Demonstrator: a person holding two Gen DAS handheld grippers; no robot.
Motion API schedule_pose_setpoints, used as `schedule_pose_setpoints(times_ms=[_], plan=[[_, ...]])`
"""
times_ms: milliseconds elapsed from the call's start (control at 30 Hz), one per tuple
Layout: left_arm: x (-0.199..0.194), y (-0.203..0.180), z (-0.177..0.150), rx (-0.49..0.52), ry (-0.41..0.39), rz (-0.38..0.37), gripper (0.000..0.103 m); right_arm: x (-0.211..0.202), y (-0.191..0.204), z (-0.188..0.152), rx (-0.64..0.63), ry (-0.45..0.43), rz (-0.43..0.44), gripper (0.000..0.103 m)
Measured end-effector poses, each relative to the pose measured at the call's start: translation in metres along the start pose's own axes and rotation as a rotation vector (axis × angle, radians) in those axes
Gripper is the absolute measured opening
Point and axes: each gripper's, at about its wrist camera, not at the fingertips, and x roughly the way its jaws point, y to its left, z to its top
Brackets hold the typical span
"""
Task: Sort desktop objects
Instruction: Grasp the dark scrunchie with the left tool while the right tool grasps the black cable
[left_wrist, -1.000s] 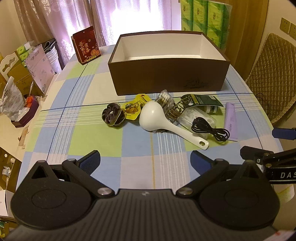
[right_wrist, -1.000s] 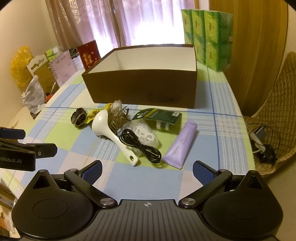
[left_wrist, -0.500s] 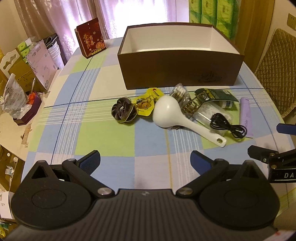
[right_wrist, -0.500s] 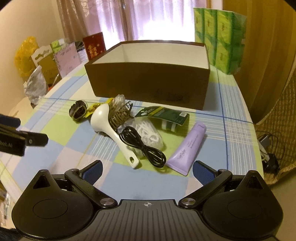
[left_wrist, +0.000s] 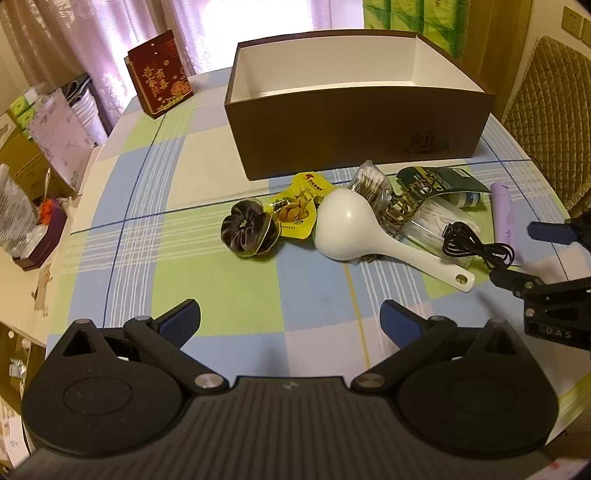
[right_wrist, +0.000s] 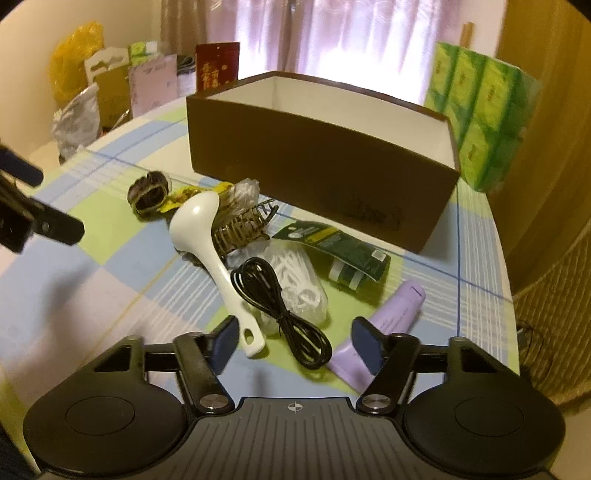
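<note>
Glossy white spoon (right_wrist: 207, 236) lies under coiled black cable (right_wrist: 280, 302) beside brown box (right_wrist: 314, 162).

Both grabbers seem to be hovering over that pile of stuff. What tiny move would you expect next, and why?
Probably the right gripper eases forward and down onto the black cable. Its jaws are open and empty, and the cable and the white spoon handle lie directly ahead of them. The brown box behind the pile looks empty, so nothing seems sorted yet. The left gripper is also open, further from the pile.
</note>
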Motion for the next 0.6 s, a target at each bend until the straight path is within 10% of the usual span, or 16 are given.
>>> schedule_pose_setpoints(times_ms=[600], plan=[[0.037, 0.021, 0.011, 0.029, 0.025, -0.052, 0.102, 0.044, 0.033, 0.003, -0.284, 0.031, -0.032, 0.013]])
